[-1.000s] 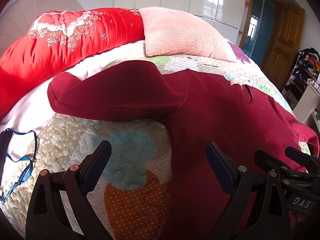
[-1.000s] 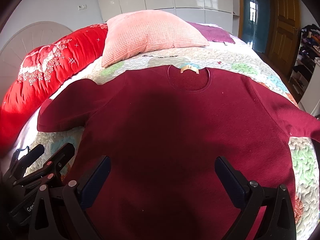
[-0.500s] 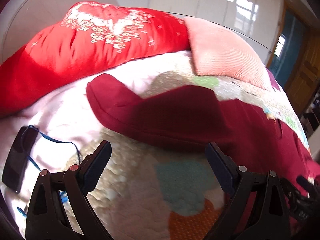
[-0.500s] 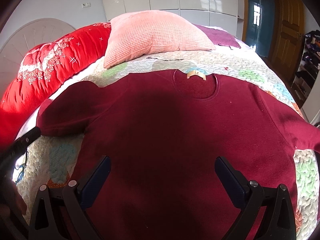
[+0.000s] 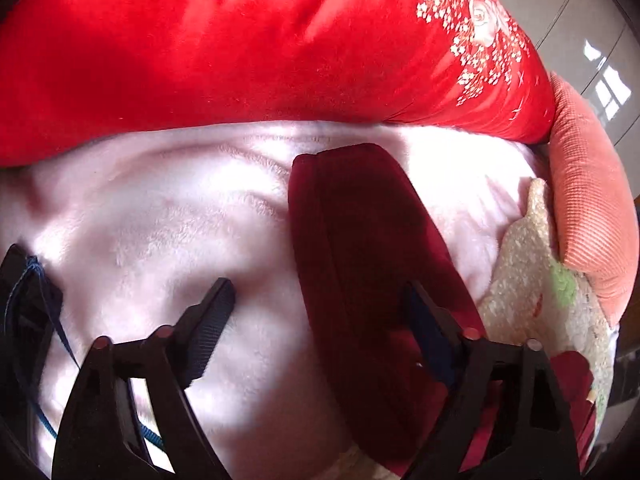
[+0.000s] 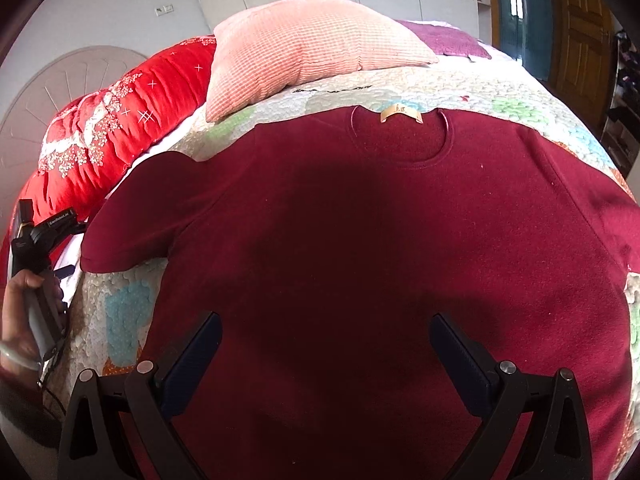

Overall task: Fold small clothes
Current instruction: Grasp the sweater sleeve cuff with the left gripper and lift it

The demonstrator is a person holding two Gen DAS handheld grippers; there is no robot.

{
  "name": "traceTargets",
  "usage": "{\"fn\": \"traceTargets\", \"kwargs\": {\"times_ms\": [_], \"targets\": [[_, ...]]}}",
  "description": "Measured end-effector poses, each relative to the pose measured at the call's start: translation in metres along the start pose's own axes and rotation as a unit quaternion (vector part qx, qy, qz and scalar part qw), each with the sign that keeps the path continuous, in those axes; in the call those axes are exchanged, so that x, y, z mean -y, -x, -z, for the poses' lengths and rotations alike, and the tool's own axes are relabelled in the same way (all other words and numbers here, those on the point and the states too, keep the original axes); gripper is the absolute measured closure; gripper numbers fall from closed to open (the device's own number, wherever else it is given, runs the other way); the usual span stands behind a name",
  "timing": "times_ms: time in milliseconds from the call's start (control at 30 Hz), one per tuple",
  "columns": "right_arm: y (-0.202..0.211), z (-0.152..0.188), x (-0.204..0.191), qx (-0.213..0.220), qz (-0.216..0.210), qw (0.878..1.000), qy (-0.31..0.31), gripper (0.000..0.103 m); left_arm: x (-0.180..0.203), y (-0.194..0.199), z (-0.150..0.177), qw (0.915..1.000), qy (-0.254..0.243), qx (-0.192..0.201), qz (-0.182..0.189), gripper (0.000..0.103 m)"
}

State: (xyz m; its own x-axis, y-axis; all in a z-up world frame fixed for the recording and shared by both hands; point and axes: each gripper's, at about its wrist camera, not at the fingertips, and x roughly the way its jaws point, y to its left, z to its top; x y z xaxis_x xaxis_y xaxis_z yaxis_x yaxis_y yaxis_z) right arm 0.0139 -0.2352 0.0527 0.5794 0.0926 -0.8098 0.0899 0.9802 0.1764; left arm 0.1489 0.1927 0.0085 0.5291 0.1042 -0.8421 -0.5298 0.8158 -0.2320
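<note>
A dark red sweater (image 6: pixel 360 240) lies flat, front up, on the quilted bed, collar and tan label (image 6: pixel 401 113) at the far side. Its left sleeve (image 5: pixel 360 240) stretches onto the pale pink blanket. My left gripper (image 5: pixel 316 304) is open, low over the sleeve near its cuff, right finger above the sleeve, left finger over the blanket. It also shows in the right wrist view (image 6: pixel 40 240), held in a hand at the far left. My right gripper (image 6: pixel 326 332) is open and empty above the sweater's lower body.
A red embroidered quilt roll (image 5: pixel 260 40) lies just beyond the sleeve cuff. A salmon pillow (image 6: pixel 312 44) sits behind the collar. A dark strap with blue cord (image 5: pixel 28 304) lies at the left. A wooden door (image 6: pixel 576 28) and shelves stand at the right.
My left gripper has swung left and dropped down close over the sleeve's cuff end. My right gripper has stayed over the sweater's body, drifting slightly.
</note>
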Motion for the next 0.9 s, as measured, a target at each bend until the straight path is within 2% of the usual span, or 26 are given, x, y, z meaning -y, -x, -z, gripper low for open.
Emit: {"fn": "traceTargets", "kwargs": {"times_ms": [67, 100, 133, 167, 233, 300, 433, 567, 700, 800, 900], "targets": [[0.0, -0.001, 0.001, 0.002, 0.001, 1.0, -0.001, 0.0, 0.006, -0.003, 0.0, 0.9994, -0.026, 0.023, -0.001, 0.053], [0.001, -0.001, 0.002, 0.003, -0.001, 1.0, -0.002, 0.0, 0.008, -0.004, 0.0, 0.9991, -0.035, 0.023, 0.009, 0.071], [0.002, -0.001, 0.002, 0.004, -0.004, 1.0, -0.002, 0.0, 0.009, -0.005, -0.001, 0.9989, -0.041, 0.018, 0.016, 0.086], [0.003, -0.001, 0.002, 0.004, -0.004, 1.0, -0.002, 0.0, 0.009, -0.003, -0.002, 0.9987, -0.043, 0.018, 0.02, 0.092], [0.008, -0.002, 0.003, 0.006, -0.006, 1.0, 0.001, 0.0, 0.01, 0.009, -0.004, 0.998, -0.047, 0.018, 0.038, 0.096], [0.018, -0.002, 0.005, 0.018, -0.005, 1.0, 0.004, 0.0, 0.014, 0.038, -0.002, 0.9952, -0.06, 0.045, 0.063, 0.096], [0.034, -0.005, 0.017, 0.033, -0.007, 0.999, -0.007, 0.0, 0.032, 0.107, 0.007, 0.9823, -0.099, 0.092, 0.13, 0.097], [0.05, -0.005, 0.036, 0.046, -0.009, 0.998, -0.031, 0.0, 0.077, 0.176, 0.025, 0.9587, -0.15, 0.131, 0.204, 0.097], [0.065, -0.004, 0.065, 0.064, 0.024, 0.996, -0.052, 0.0, 0.149, 0.226, 0.07, 0.9229, -0.225, 0.144, 0.277, 0.097], [0.074, -0.002, 0.095, 0.067, 0.05, 0.994, -0.075, 0.0, 0.211, 0.234, 0.117, 0.8984, -0.27, 0.112, 0.328, 0.097], [0.087, -0.001, 0.131, 0.075, 0.086, 0.988, -0.099, 0.0, 0.266, 0.22, 0.174, 0.8788, -0.312, 0.065, 0.356, 0.097]]}}
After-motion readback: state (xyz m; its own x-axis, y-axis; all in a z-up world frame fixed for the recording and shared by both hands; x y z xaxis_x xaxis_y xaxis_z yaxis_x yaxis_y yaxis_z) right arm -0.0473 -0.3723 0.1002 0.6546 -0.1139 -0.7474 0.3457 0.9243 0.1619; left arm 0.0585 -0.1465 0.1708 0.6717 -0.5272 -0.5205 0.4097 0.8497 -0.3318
